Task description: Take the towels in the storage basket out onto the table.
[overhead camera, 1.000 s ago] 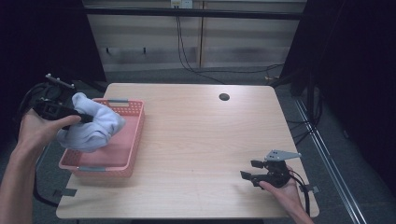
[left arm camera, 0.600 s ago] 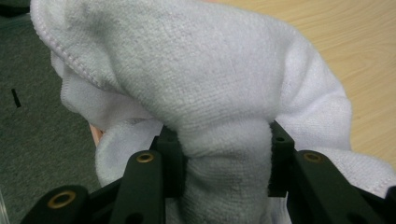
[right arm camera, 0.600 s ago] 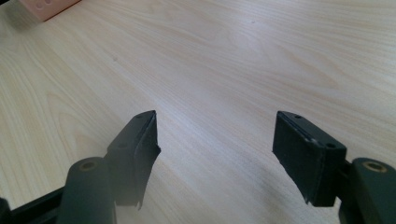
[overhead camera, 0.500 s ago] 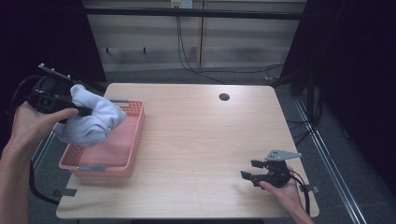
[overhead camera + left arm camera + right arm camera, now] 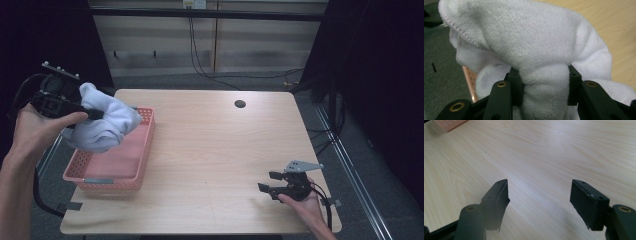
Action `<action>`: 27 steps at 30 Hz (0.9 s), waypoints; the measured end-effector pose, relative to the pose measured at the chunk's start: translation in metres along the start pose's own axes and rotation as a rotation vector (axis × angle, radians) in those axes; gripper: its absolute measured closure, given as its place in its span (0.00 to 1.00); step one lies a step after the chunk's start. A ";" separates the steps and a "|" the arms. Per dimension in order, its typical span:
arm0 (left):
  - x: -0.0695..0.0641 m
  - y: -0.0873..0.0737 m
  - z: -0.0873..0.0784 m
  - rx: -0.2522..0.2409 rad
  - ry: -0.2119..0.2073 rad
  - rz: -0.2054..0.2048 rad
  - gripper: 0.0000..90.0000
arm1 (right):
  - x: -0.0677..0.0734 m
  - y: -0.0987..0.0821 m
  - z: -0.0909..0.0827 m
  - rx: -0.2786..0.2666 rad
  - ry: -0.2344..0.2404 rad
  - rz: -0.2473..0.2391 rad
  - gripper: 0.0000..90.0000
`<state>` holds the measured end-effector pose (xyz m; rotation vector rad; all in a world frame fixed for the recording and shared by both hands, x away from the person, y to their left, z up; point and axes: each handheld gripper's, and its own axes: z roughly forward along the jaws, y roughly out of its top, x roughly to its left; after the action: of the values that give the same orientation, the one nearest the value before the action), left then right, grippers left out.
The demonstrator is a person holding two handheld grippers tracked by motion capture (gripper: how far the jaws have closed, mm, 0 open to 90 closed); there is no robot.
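While white towel (image 5: 102, 125) was clamped between jaws of left gripper (image 5: 95, 114), bunched cloth was held above far left end of pink basket (image 5: 140, 160), clear of basket floor. Thick fold was seen pinched between both pads (image 5: 517, 87) in left gripper view. Right gripper (image 5: 267, 182) was held low over near right part of wooden table (image 5: 210, 150), jaws apart, nothing between them. Grey strip (image 5: 95, 181) was noted on basket's near wall; no legible writing, brand or label was made out.
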<state>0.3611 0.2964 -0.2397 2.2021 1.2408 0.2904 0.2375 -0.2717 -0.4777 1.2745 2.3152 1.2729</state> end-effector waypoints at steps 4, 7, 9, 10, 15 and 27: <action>-0.016 0.010 -0.003 -0.019 -0.018 0.029 0.67 | -0.001 0.000 0.000 0.000 0.002 -0.003 0.34; -0.024 0.015 -0.003 -0.024 -0.030 0.048 0.67 | -0.001 0.000 -0.001 0.000 0.002 -0.002 0.34; -0.030 0.020 -0.002 -0.032 -0.039 0.052 0.67 | -0.001 0.000 -0.001 -0.001 0.002 -0.004 0.34; -0.033 0.024 0.000 -0.033 -0.036 0.058 0.67 | -0.001 0.000 -0.001 0.000 0.002 -0.004 0.34; -0.048 0.037 0.007 -0.047 -0.059 0.081 0.67 | -0.001 0.000 -0.001 -0.004 0.004 0.003 0.34; -0.083 0.051 0.048 -0.018 -0.120 0.124 0.67 | -0.001 -0.001 -0.002 0.000 0.003 -0.005 0.34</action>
<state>0.3742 0.1887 -0.2407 2.2500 1.0365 0.2145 0.2365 -0.2732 -0.4774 1.2666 2.3190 1.2746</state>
